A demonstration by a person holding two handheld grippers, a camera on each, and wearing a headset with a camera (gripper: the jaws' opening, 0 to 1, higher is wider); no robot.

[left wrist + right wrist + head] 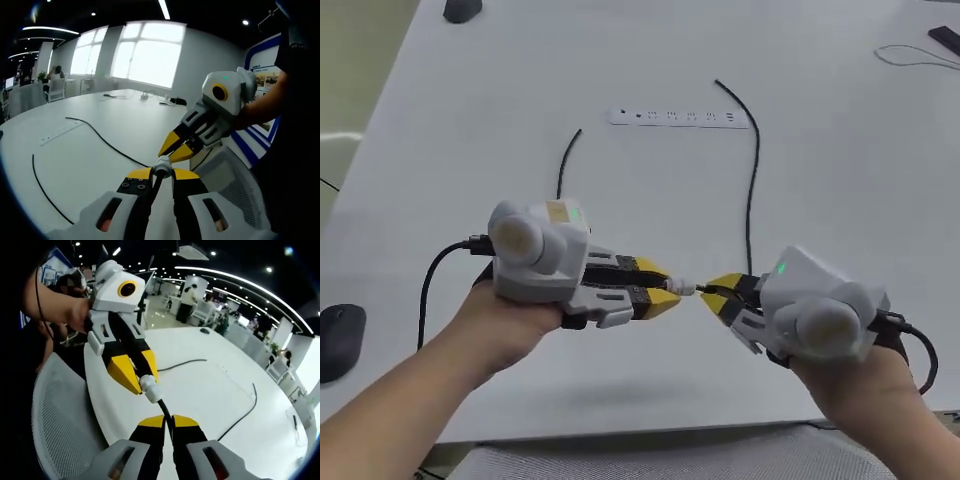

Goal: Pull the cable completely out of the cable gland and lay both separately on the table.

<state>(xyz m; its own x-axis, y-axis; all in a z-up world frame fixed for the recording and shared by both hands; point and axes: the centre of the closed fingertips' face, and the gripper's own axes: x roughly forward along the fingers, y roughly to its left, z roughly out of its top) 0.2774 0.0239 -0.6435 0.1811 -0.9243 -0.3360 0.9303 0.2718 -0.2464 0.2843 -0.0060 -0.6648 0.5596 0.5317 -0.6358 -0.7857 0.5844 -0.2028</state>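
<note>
The cable gland (pixel 686 288), a small white fitting, is held in the air above the near edge of the tabletop (pixel 520 100). The left gripper (pixel 672 291) has its jaws clamped on it. A black cable (pixel 753 170) enters the gland. We see the right gripper (pixel 713 291) with its jaws closed on that cable just beside the gland, so the two grippers' yellow tips nearly touch. In the right gripper view the cable runs straight from the gland into the right jaws.

Beyond the right gripper, the cable trails across the tabletop in a long curve toward a white power strip (pixel 675 118). The white surface between the grippers and the strip is open. A second, shorter black cable (pixel 565 165) lies to the left, well apart from the first.

A dark mouse (pixel 338 340) sits near the left edge. A mesh chair (pixel 60 405) stands just below the near edge, under the grippers.
</note>
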